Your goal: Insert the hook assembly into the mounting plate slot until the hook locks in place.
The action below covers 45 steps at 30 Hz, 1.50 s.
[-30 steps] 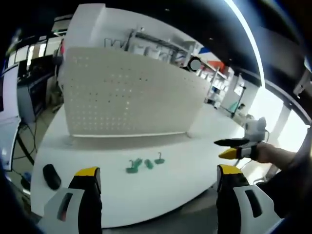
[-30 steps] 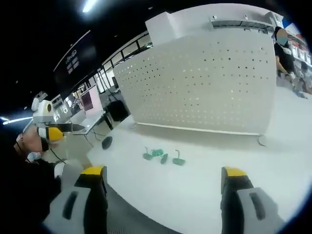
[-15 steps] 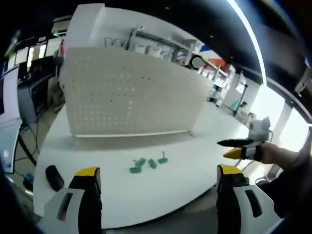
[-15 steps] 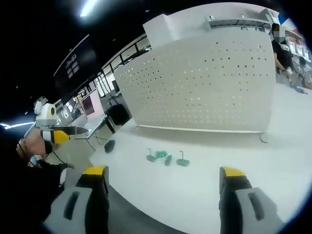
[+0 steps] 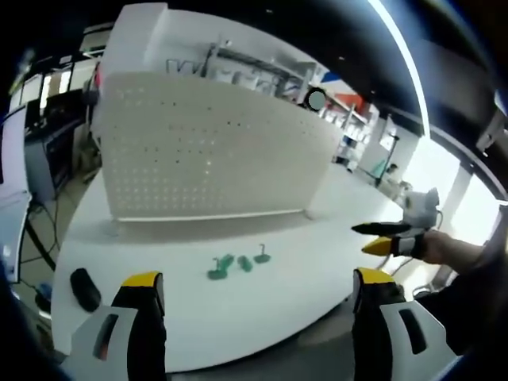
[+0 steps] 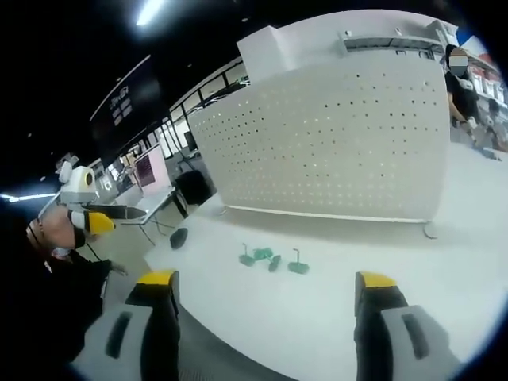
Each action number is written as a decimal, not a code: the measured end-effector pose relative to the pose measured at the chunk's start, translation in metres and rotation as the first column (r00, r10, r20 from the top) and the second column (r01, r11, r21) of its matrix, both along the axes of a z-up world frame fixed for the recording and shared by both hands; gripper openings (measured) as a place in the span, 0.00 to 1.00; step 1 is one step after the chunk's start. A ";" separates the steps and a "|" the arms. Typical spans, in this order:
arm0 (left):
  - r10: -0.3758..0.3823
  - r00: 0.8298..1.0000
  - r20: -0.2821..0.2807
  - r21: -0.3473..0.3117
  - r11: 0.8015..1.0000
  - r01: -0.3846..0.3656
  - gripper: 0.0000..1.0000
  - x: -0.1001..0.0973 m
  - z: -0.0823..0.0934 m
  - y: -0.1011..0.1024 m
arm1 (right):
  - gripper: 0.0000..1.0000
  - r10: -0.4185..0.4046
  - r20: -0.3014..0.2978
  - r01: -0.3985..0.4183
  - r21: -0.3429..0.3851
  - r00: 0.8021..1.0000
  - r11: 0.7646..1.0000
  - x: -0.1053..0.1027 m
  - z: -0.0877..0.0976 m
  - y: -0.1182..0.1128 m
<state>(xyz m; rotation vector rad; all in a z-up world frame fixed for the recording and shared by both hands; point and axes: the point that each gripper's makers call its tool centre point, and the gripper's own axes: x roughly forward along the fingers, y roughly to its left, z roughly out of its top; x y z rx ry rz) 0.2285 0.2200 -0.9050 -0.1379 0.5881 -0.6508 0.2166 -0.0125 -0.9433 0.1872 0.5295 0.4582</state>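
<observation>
A white perforated mounting plate (image 5: 206,155) (image 6: 333,143) stands upright at the back of a white table (image 5: 302,262) (image 6: 413,278). In front of it lie a few small green hooks (image 5: 235,264) (image 6: 274,259) in a loose cluster. My left gripper (image 5: 252,290) is open and empty, held back from the table's near edge. My right gripper (image 6: 266,292) is open and empty too, also short of the hooks. The right gripper (image 5: 389,238) enters the left gripper view from the right, held by a hand. The left gripper (image 6: 99,216) shows at the left of the right gripper view.
A small black object (image 5: 83,288) (image 6: 178,236) lies near the table's left corner. Desks, screens and cables (image 5: 36,151) stand left of the table, shelving (image 5: 349,127) behind. A person (image 6: 460,79) stands at the far right, beyond the plate.
Both views shifted only slightly with the hands. The hooks and the plate lie as before, and both grippers stay open.
</observation>
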 end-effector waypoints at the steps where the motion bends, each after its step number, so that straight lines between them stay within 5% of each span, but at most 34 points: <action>1: -0.002 1.000 0.004 0.002 1.000 0.002 1.00 0.000 0.001 0.000 | 0.88 0.000 0.000 0.000 0.006 1.000 1.000 0.000 0.001 0.001; 18: -0.007 1.000 -0.025 -0.016 1.000 0.006 1.00 -0.009 -0.008 0.001 | 0.77 0.036 -0.038 -0.035 0.010 0.999 0.999 -0.006 0.002 -0.001; 22: -0.016 1.000 -0.023 -0.058 0.998 0.015 1.00 -0.010 -0.001 -0.004 | 0.69 0.089 -0.045 -0.091 -0.024 0.995 0.996 -0.001 -0.004 0.005; 45: 0.015 0.999 -0.030 -0.038 0.999 -0.016 1.00 -0.010 -0.007 0.005 | 0.49 0.304 -0.083 -0.307 -0.028 0.949 0.951 0.046 -0.043 0.059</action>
